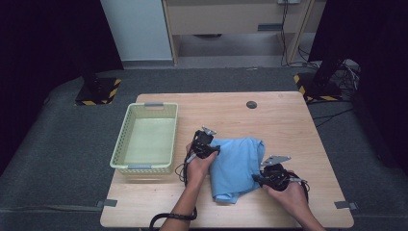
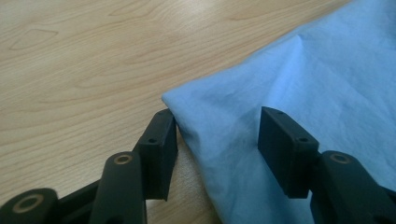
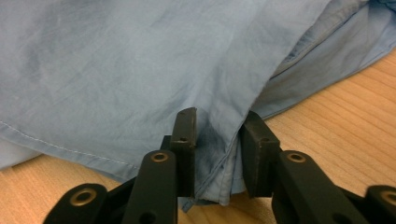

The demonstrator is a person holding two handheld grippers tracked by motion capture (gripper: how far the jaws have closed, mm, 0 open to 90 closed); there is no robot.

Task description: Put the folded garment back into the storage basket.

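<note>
Light-blue cloth [image 1: 236,166] lies folded and creased just right of the pale yellow basket [image 1: 120,144], which holds nothing. Left gripper [image 2: 217,144] straddles its corner, half-open; right gripper [image 3: 217,151] pinches a bunched fold.

Wooden table [image 1: 288,115] in front of me, grey carpet around it. Pale yellow-green slotted basket [image 1: 124,144] sits at the table's left side. Light blue garment [image 1: 236,166], loosely folded, lies centre-right, well apart from the basket. My left gripper [image 1: 215,150] is at the garment's left edge near the top corner, left hand [image 1: 197,166] behind it, jaws pointing right onto the cloth. My right gripper [image 1: 257,178] is at the garment's lower right edge, jaws pointing left onto the fabric, right hand [image 1: 287,192] behind it. Small dark round grommet [image 1: 251,104] sits in the tabletop toward the far edge. Grey tape tabs at both near corners
</note>
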